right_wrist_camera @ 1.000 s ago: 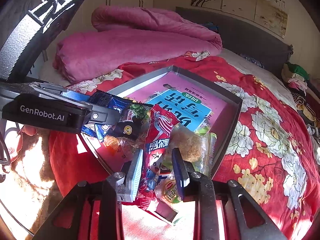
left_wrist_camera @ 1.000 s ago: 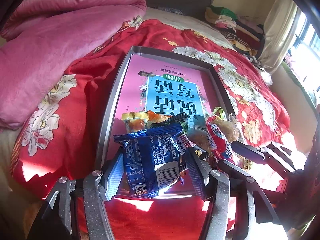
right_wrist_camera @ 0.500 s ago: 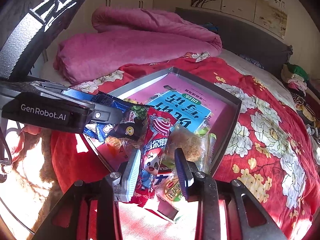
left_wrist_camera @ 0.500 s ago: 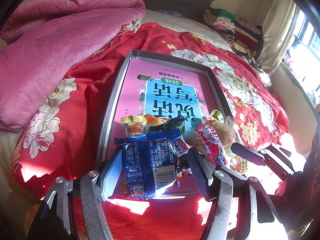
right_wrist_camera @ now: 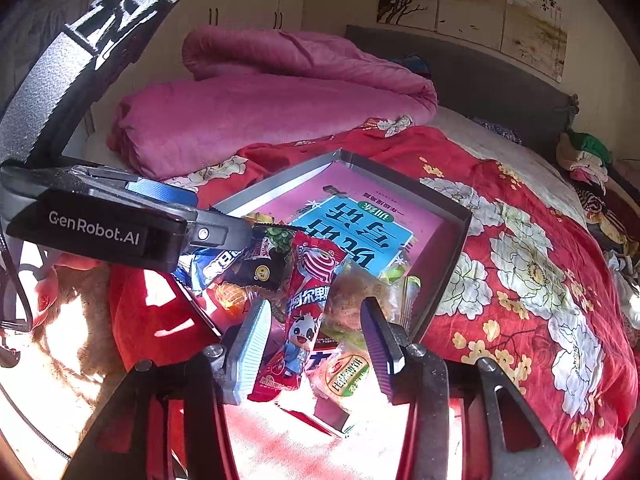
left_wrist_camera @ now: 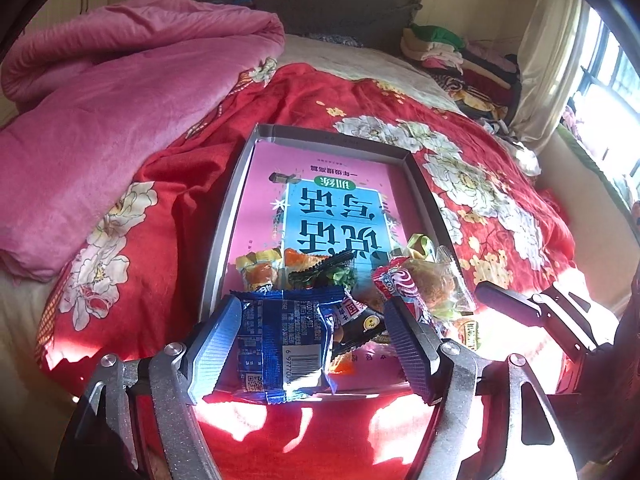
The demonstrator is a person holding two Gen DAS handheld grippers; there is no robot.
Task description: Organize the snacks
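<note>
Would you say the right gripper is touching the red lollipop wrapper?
Apart: the right wrist view shows the right gripper just opened, gaps beside the red lollipop wrapper.

We note a bed under a red floral bedspread (left_wrist_camera: 360, 128), a folded pink plush quilt (left_wrist_camera: 120, 92) far left, a grey upholstered headboard (right_wrist_camera: 480, 76), and a sunlit window (left_wrist_camera: 608, 92) right.

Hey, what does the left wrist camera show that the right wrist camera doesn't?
Only the left wrist view shows the window and the blue packet's barcode between the open left gripper. Only the right wrist view shows the wall paintings and wardrobe doors. Both show the tray, red lollipop packet, pink blanket and right gripper, also open.
</note>
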